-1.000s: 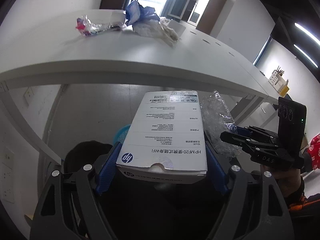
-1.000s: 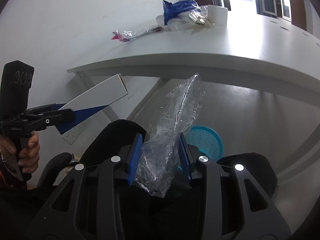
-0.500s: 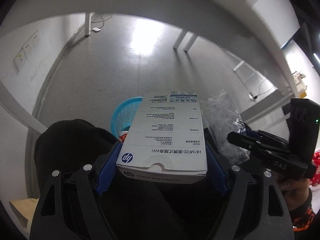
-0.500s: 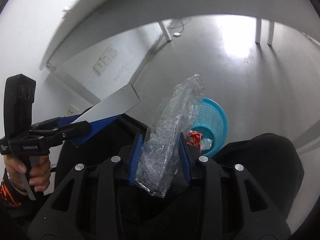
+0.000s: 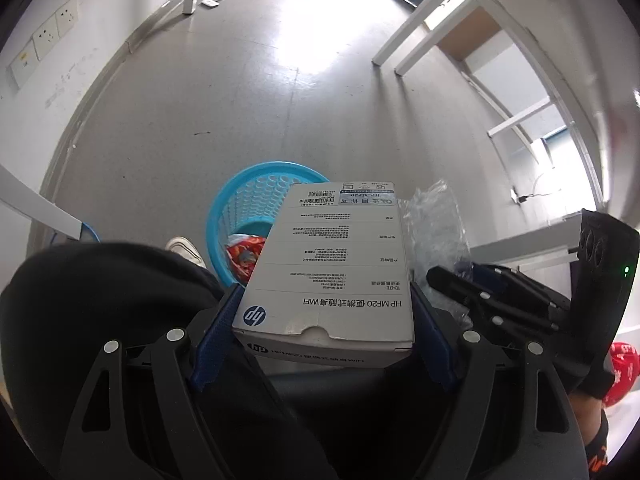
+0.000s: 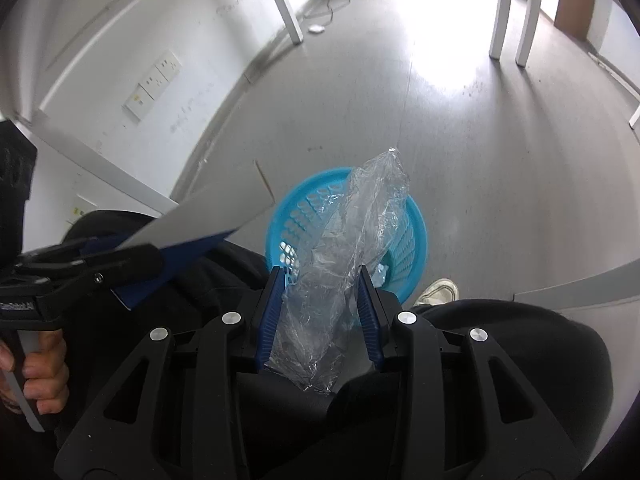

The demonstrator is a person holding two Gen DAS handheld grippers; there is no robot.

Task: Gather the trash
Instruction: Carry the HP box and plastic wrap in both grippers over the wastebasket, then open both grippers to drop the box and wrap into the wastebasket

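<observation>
Two pieces of trash are in my grip, one per gripper, both poised above the round blue plastic mesh basket (image 5: 256, 216) on the grey floor.

Left wrist view: my left gripper (image 5: 326, 320) clamps a flat white cardboard box with printed HP labelling (image 5: 332, 264) by its long sides, jaws spread wide around it. The box juts out over the basket's near rim, hiding part of the opening. Red wrapper trash (image 5: 244, 256) already lies inside the basket. A white shoe (image 5: 185, 250) sits just beside the basket's left edge. I judge that letting go now could tip the box onto the rim or the shoe, since most of it overhangs the near side.

Right wrist view: my right gripper (image 6: 320, 312) pinches a crumpled clear plastic bag (image 6: 360, 224), which stands up over the basket's centre. Being light, it may cling to the pads or drift outside the basket when I let go.
</observation>
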